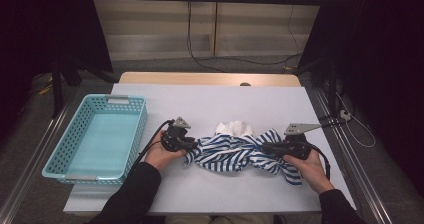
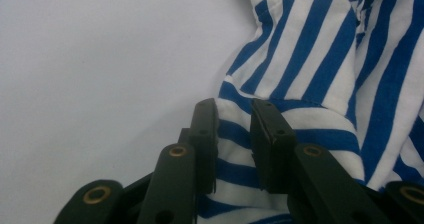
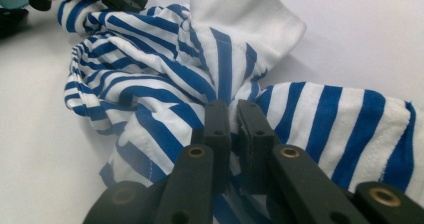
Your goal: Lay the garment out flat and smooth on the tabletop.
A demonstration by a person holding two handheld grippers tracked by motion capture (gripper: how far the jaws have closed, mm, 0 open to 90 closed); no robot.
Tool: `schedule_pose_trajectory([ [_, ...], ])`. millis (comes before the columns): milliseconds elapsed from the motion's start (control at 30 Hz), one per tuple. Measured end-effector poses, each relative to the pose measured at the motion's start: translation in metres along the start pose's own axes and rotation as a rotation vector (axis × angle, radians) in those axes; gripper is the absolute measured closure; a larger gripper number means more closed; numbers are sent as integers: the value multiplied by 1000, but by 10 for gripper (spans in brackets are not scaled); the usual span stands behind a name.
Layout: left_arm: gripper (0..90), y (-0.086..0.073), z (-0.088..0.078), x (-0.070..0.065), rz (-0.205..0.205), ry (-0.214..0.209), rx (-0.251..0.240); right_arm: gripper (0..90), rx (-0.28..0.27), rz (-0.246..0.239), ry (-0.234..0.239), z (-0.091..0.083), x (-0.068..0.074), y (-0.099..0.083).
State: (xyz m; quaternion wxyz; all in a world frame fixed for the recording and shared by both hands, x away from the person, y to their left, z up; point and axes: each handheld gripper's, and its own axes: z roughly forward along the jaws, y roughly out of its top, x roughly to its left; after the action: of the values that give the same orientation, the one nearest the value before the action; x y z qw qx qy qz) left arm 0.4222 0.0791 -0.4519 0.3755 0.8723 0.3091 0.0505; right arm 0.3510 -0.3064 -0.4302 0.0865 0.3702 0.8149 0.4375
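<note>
On the white table point(image 1: 210, 194), we clamp our left gripper point(image 1: 186, 143) on the left end of the blue-and-white striped garment point(image 1: 235, 154), cloth pinched between its jaws; our right gripper point(image 1: 270, 148) nips a fold at the right end, jaws nearly together.

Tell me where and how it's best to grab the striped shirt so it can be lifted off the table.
Probably by its two outer ends, one from each side, low along the table. The striped shirt lies bunched in a long heap running left to right, so its ends offer loose folds. The left gripper already pinches a fold at the left end, and the right gripper is shut on fabric near the right end.
</note>
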Motion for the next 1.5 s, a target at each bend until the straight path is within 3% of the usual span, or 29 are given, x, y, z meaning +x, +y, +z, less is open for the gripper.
schedule_pose_trajectory([
  [67,696,1,6,0,-24,0,-45,851,3,-7,-5,2,0,0],
  [100,648,2,9,0,3,-17,-59,853,7,-8,-6,3,1,0],
  [133,647,4,13,-2,16,-5,-66,853,11,-12,-9,3,1,0],
  [167,637,6,14,-5,22,27,-47,854,12,-12,-13,3,1,0],
  [233,641,9,15,-8,50,39,-31,854,11,-10,-16,3,1,0],
  [433,817,10,15,-15,78,11,-8,854,1,-5,-22,2,-1,0],
  [467,866,10,15,-18,93,28,0,854,0,-8,-24,2,0,0],
  [600,882,11,14,-20,89,37,4,857,-13,-13,-38,1,0,2],
  [667,884,11,13,-19,90,61,-5,859,-28,-2,-50,-3,0,4],
  [867,884,17,-5,-13,40,75,-109,862,-112,2,-88,-16,-2,13],
  [1267,884,35,-55,-6,27,132,-302,864,-256,-37,-149,-37,2,52],
  [1500,884,47,-71,-3,6,147,-382,864,-315,-56,-194,-43,-2,77],
])
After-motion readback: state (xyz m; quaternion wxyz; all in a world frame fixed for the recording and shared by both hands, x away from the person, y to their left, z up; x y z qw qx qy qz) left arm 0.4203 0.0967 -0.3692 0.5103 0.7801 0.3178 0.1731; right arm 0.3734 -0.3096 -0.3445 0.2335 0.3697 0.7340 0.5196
